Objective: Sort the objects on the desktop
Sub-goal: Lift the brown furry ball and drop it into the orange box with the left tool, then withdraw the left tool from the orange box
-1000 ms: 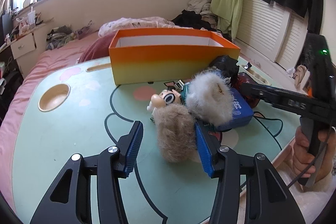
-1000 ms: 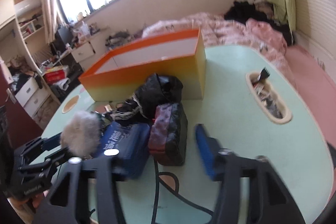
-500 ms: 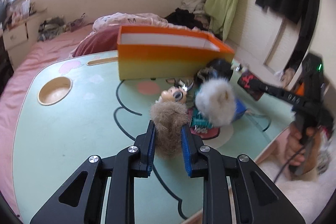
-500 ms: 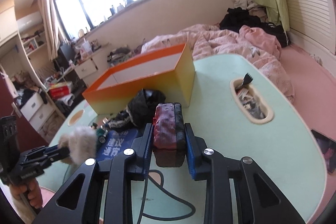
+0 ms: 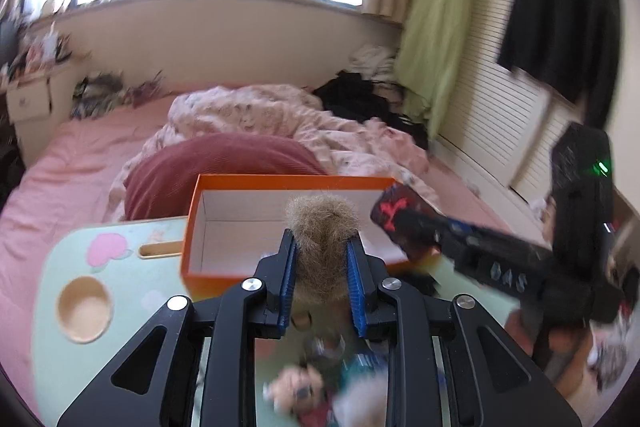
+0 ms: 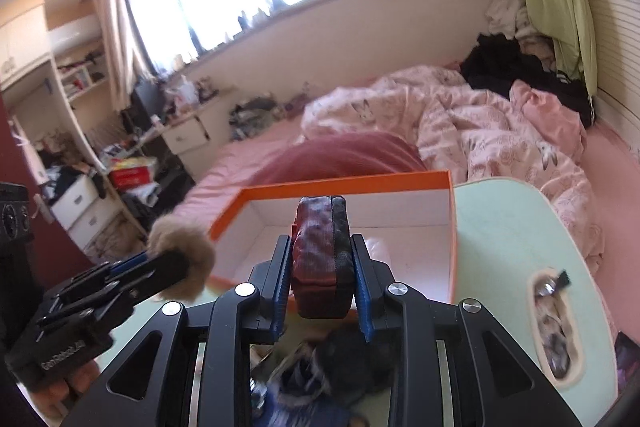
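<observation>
Between your left gripper pads sits the tan fur ball; the jaws are easing apart, though it remains pinched and clear of the surface. Your right gripper clamps the dark red pouch, long axis upright, zip edge ahead. Just beyond both lies the orange box, long side across your view, mouth up; your right gripper looks nearer.

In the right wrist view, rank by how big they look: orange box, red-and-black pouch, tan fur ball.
1. orange box, largest by far.
2. red-and-black pouch.
3. tan fur ball.
The pouch sits nearest the camera, between the right gripper fingers, so its lead over the ball is unsure.
</observation>
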